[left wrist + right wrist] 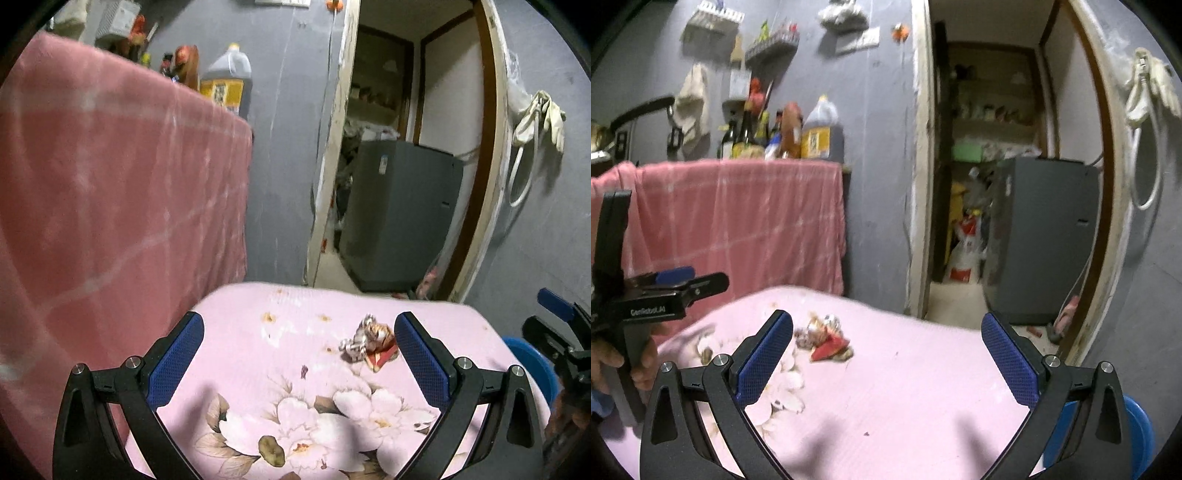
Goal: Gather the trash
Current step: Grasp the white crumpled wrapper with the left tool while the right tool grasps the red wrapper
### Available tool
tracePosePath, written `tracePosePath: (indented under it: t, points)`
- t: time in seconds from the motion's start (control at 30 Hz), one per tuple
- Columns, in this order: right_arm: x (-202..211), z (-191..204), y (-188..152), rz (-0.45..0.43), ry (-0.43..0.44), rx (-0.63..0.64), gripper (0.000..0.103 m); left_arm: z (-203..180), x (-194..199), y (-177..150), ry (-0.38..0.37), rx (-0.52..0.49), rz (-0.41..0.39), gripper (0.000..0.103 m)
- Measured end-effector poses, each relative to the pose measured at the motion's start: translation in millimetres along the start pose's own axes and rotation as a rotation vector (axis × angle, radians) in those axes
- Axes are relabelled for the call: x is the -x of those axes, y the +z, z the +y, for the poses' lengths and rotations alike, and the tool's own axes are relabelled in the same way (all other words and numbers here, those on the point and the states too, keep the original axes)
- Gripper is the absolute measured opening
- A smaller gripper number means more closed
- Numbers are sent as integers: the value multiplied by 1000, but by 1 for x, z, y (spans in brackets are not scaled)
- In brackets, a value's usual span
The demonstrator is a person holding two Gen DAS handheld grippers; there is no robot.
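Note:
A small heap of crumpled wrappers [369,341], silver and red, lies on a pink flowered cloth [295,369] over a low surface. My left gripper [299,354] is open just above the cloth, and the trash sits close to the inner side of its right finger. The right wrist view shows the same wrappers [825,339] just past the left finger of my right gripper [886,354], which is open and holds nothing. The left gripper [683,280] also shows at the left edge there, held by a hand [613,362].
A blue bin [1134,424] stands low at the right beside the cloth. A pink towel [110,192] hangs over a counter with bottles [783,129] at the left. An open doorway [399,147] with a grey cabinet [399,214] lies ahead.

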State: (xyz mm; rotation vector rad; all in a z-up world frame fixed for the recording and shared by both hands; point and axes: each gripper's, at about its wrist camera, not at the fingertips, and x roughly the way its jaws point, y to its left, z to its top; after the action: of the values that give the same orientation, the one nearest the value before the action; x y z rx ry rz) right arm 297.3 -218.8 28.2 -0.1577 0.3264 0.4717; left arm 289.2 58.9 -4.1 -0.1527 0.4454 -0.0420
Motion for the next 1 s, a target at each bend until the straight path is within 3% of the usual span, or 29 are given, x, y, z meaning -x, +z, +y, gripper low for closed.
tracePosePath:
  t: [0.23,0.4,0.5,0.73,1.0]
  points:
    - [-35,-2,-7,175,61,49,78,0,-31,-3,-70,-14,114,99]
    - [-58,-11,-9,276,113,8,65,-5,-61,1,-139,-21,244,66]
    - [-71,-16,-9,324,117,6,60,-8,-75,2,-181,-7,302,55]
    - [-96,-18,-14,426,142,24,51,-20,-98,9,-247,-12,378,42]
    - [-107,-15,-16,454,167,41,50,-25,-115,4,-271,-4,465,16]
